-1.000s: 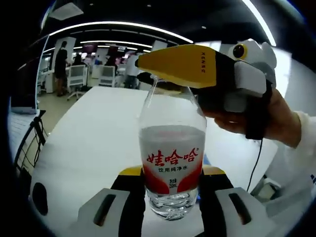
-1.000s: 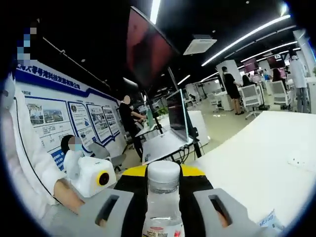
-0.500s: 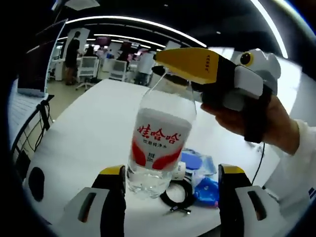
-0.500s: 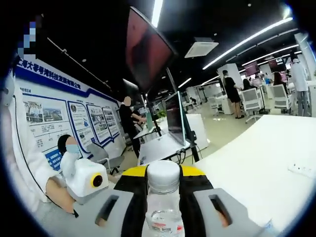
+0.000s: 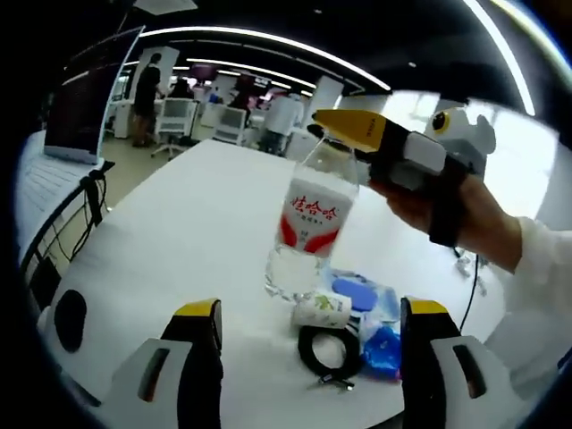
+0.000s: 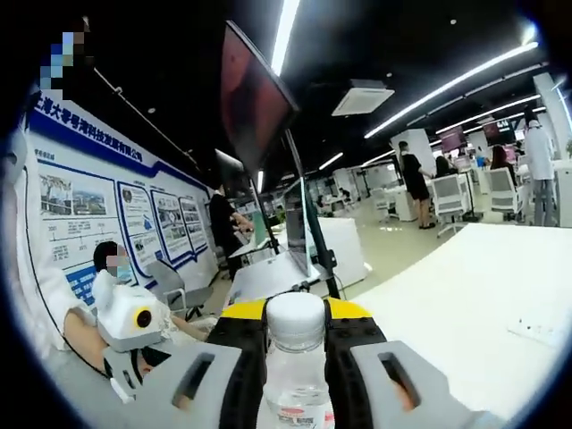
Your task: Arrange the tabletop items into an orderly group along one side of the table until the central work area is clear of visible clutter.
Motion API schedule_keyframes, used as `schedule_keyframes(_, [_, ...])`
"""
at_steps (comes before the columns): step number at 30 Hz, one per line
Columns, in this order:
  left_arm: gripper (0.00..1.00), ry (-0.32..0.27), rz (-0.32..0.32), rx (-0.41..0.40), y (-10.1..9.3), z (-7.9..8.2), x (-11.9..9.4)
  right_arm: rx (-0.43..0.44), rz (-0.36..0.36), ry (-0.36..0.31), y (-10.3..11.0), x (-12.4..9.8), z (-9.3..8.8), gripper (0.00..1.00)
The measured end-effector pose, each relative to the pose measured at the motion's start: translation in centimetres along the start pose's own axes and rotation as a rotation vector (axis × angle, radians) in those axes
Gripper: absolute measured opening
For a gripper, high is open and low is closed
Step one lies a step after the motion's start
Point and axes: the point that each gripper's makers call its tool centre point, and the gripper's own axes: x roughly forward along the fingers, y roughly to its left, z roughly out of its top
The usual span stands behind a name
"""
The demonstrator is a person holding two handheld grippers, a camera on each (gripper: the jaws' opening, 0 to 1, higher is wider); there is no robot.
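A clear water bottle [image 5: 311, 219] with a red and white label leans over the white table [image 5: 188, 232], its base close above a small pile of items. My right gripper [image 5: 332, 134], held in a hand, is shut on the bottle's neck from the right. In the right gripper view the white cap [image 6: 297, 320] sits between the yellow-tipped jaws of that right gripper [image 6: 297, 308]. My left gripper [image 5: 310, 313] stands open and wide apart in front of the bottle, touching nothing.
Below the bottle lie a small white tube [image 5: 322, 308], a coiled black cable [image 5: 329, 350] and blue packets [image 5: 362, 295]. A black object [image 5: 70, 318] sits near the table's left edge. Monitors, desks, chairs and people fill the room behind.
My left gripper opened, let go of the bottle's body and drew back. The right gripper kept its hold on the neck, and the pile under the bottle came into sight.
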Motion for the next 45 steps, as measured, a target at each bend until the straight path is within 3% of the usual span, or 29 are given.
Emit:
schedule_keyframes(7, [0.78, -0.004, 0.000, -0.038, 0.1, -0.2, 0.0, -0.045, -0.003, 0.003, -2.1, 0.4, -0.2, 0.20])
schedule_keyframes(11, [0.78, -0.012, 0.008, -0.075, 0.6, -0.1, -0.1, -0.158, 0.016, 0.032, -2.9, 1.1, -0.8, 0.20])
schedule_keyframes(14, [0.78, -0.019, 0.010, -0.086, 0.7, 0.0, -0.2, -0.195, 0.033, 0.041, -3.3, 1.7, -1.2, 0.20])
schedule_keyframes(26, [0.77, 0.012, 0.013, -0.125, 1.2, -0.8, 0.2, -0.255, 0.104, 0.010, -4.7, 3.2, -1.8, 0.20])
schedule_keyframes(36, [0.76, 0.052, 0.021, -0.149, 1.5, -1.8, 0.1, -0.281, 0.162, 0.044, -6.0, 4.0, -4.1, 0.20])
schedule_keyframes(45, [0.75, 0.098, 0.018, -0.163, 2.1, -3.0, 0.5, -0.258, 0.157, 0.060, -7.7, 4.8, -5.8, 0.20])
